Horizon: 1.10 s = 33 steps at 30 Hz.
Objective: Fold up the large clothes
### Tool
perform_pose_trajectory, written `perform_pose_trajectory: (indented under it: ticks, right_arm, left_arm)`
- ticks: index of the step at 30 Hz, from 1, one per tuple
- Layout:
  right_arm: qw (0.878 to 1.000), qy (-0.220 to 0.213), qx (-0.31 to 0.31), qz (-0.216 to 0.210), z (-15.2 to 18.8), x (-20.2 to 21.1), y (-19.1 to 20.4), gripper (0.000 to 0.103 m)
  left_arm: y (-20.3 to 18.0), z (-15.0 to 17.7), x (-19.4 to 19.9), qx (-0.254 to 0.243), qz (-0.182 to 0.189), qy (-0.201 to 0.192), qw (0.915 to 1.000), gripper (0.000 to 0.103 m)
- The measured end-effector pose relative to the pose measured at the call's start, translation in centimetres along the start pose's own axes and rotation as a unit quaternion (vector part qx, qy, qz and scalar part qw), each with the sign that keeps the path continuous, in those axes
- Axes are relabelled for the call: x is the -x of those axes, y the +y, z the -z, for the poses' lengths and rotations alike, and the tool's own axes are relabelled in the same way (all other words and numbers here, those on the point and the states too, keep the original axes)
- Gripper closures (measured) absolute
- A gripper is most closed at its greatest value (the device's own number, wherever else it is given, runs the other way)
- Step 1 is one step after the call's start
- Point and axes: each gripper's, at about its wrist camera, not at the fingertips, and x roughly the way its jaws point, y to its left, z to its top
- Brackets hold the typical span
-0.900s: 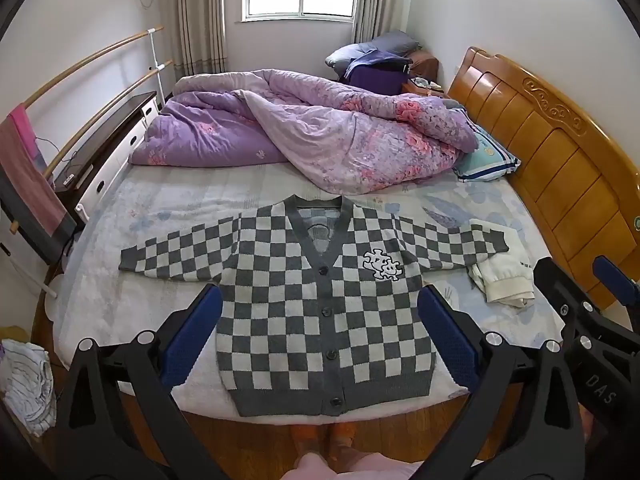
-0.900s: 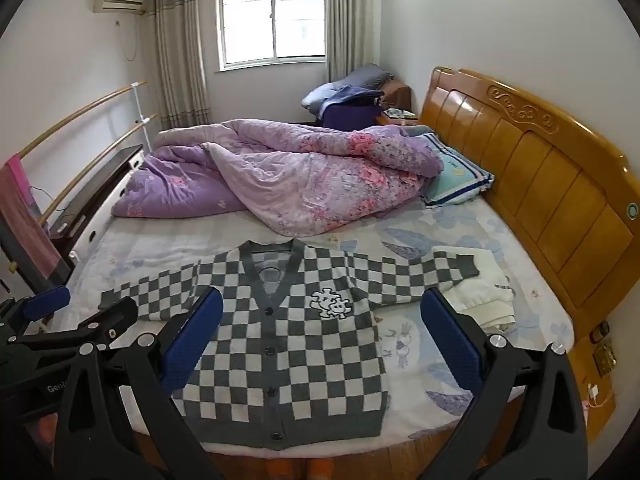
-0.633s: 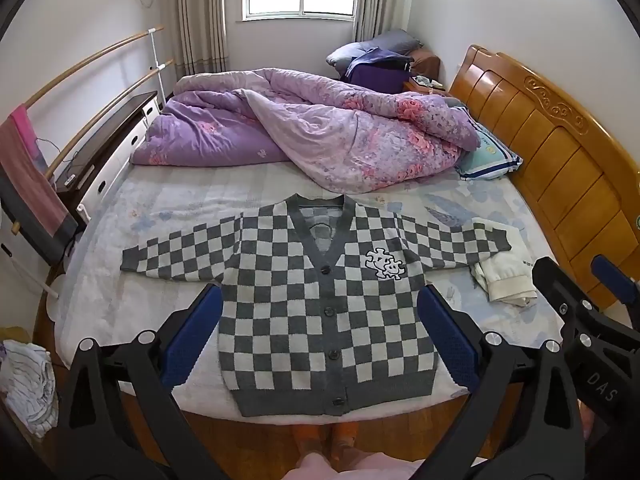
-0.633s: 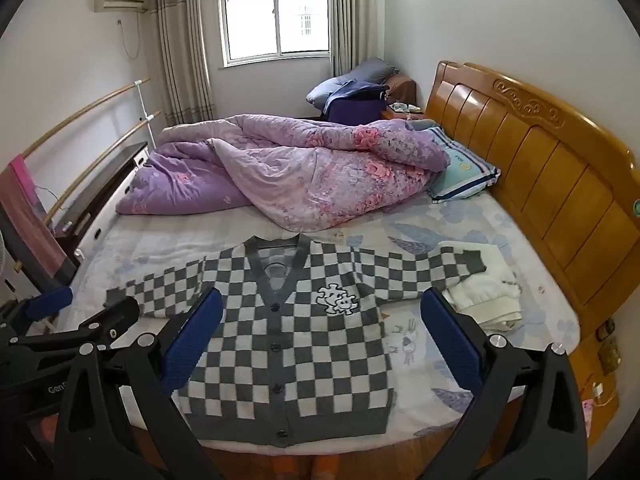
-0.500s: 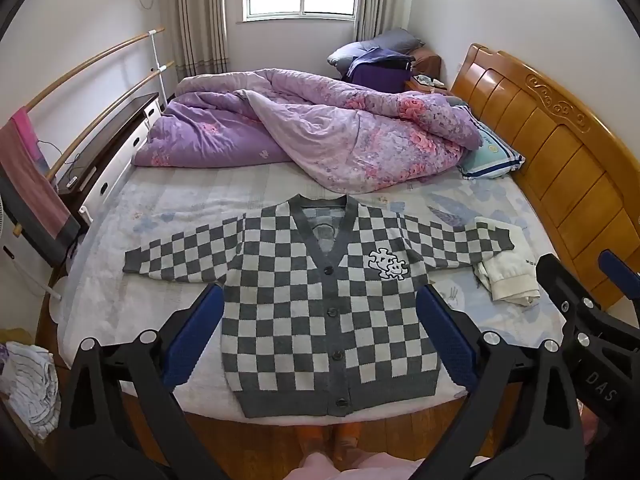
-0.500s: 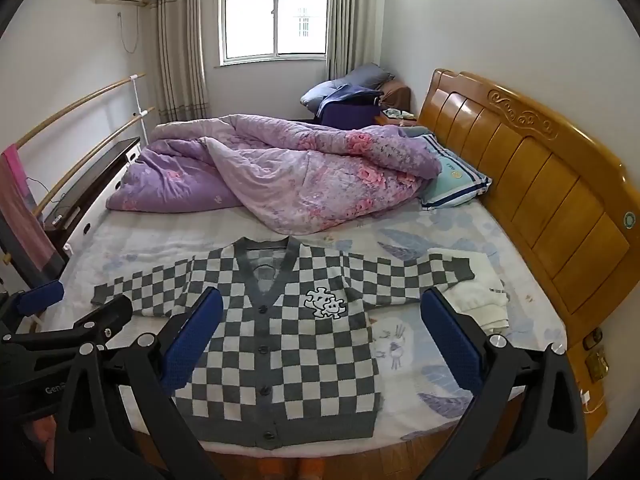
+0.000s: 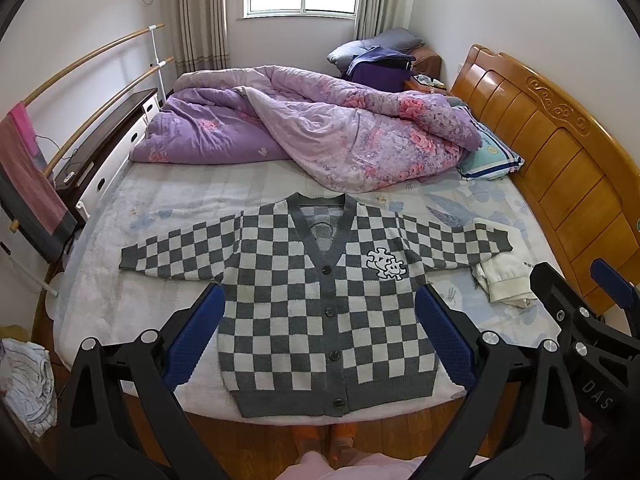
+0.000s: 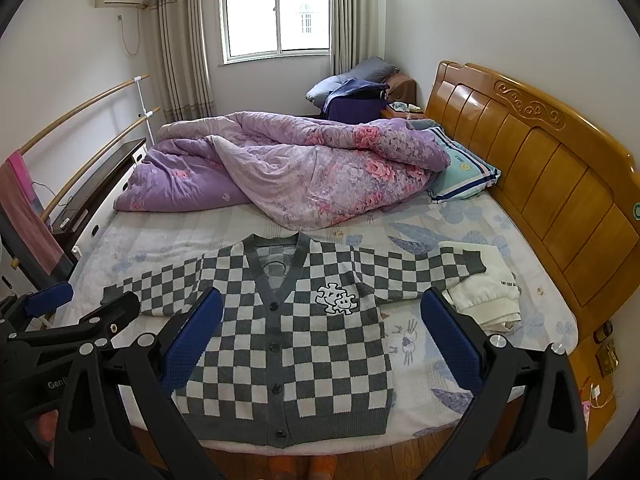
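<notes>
Your left gripper and right gripper both hang with jaws spread wide, holding nothing, above the near edge of the bed. The cardigan, a knit of grey and white checks, lies flat and buttoned on the quilted sheet, collar pointing away from you, hem at the near edge, sleeves stretched out left and right. Its right cuff rests on a folded cream garment. A rumpled purple quilt lies beyond the collar.

left tongs spread wide, holding nothing, above the bed | checkered cardigan flat, buttoned, sleeves out | right sleeve tip over cream garment | purple quilt heaped behind
</notes>
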Motion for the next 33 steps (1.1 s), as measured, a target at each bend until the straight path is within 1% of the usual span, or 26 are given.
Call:
perform_pose_trajectory:
  ticks: [2,12,16,19,23,33]
  right_arm:
    - [1.000,-0.002,0.003,0.002,0.4,0.0,0.5,0.007]
    - [1.000,0.000,0.003,0.001,0.7,-0.3,0.3,0.007]
    - [1.000,-0.001,0.001,0.002,2.2,-0.4,0.8,0.007]
    - [1.000,0.000,0.000,0.001,1.6,-0.5,0.7,0.007]
    - [1.000,-0.001,-0.001,0.001,2.7,-0.4,1.1,0.007]
    - [1.000,0.002,-0.002,-0.001,2.1,-0.5,0.8,0.007]
  left_arm:
    - [0.0,0.1,-0.1,0.000,-0.001,0.000,1.0000,0.007]
    - [0.2,0.2,-0.1,0.000,-0.002,0.000,1.0000,0.007]
    - [0.2,0.3,-0.1,0.000,-0.001,0.000,1.0000,0.007]
    - [0.2,0.3,-0.1,-0.001,-0.001,0.000,1.0000,0.007]
    - [0.2,0.2,-0.1,0.000,-0.001,0.002,1.0000,0.007]
    - [0.3,0.0,-0.2,0.003,-0.004,0.005,1.0000,0.007]
